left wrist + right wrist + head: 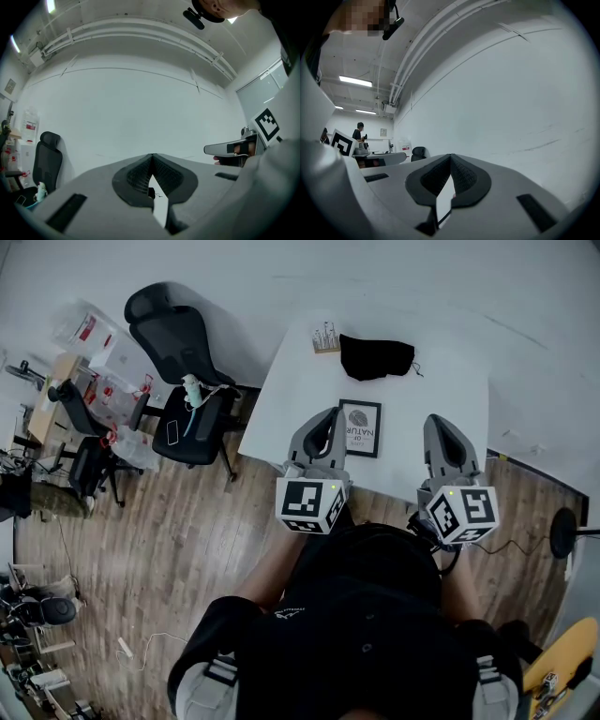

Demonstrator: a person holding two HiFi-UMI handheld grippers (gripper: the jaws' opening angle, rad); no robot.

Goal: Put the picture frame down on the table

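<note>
The picture frame (359, 427), black with a pale print, lies flat on the white table (450, 390) near its front edge. My left gripper (328, 418) is held level just left of the frame, with its jaws shut on nothing (152, 157). To the right of the frame, my right gripper (439, 421) is also level, and its jaws meet at the tips with nothing between them (451, 157). Both gripper views look over the table at a blank white wall, so the frame is hidden in them. Each gripper shows at the edge of the other's view.
A black cloth (376, 357) and a small wooden rack (325, 338) sit at the table's far side. Two black office chairs (183, 343) stand left of the table on the wood floor, with boxes and clutter (84, 334) beyond them.
</note>
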